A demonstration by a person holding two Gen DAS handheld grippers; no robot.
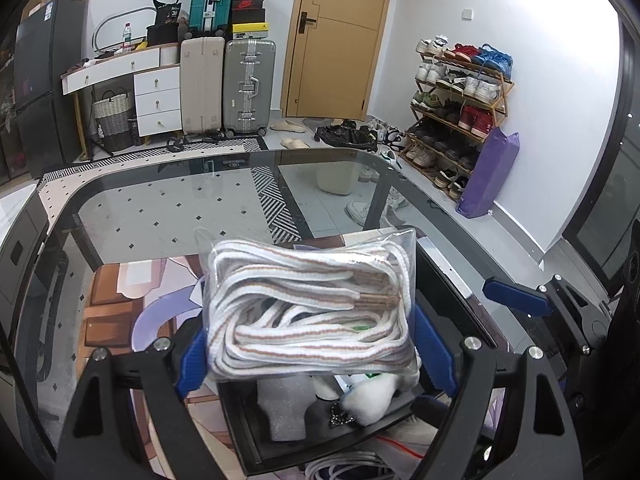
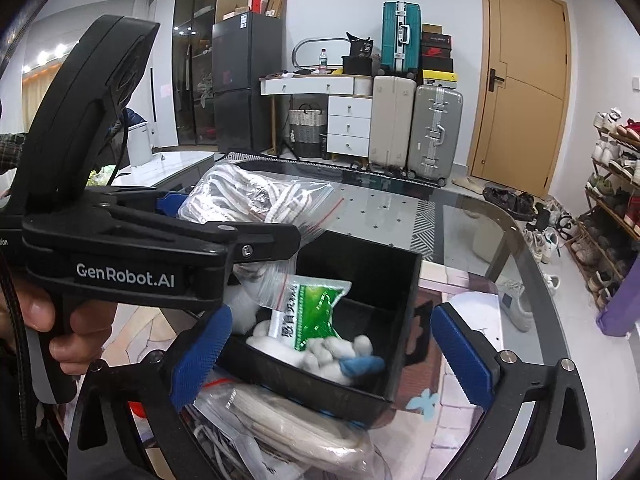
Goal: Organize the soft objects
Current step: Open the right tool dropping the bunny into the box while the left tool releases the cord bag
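A glass-topped bench [image 1: 168,208] stands in a room with one tan door [image 1: 340,36], three upright suitcases and a four-tier shoe rack [image 1: 460,116] along the walls.

Left wrist view: the left gripper [image 1: 316,348] pinches one clear bag of striped white laces [image 1: 312,312] between its two blue pads, holding it above one black box [image 1: 280,420]. The bag hides most of the box; below it show white cotton pieces and a grey pad. The right gripper's blue finger [image 1: 516,292] pokes in from the right.

Right wrist view: the right gripper [image 2: 332,356] is spread wide with nothing gripped, its two blue pads on either side of the near end of the black box [image 2: 384,280]. Inside lie one green-printed packet [image 2: 316,308], several white cotton balls [image 2: 332,356] and one blue ball [image 2: 360,364]. The left gripper's black body [image 2: 132,240], held by a hand [image 2: 68,320], crosses the left side and blocks part of the box, carrying the bag of laces [image 2: 256,196] over it. Another clear bag of pale cord [image 2: 288,432] lies just in front of the box.
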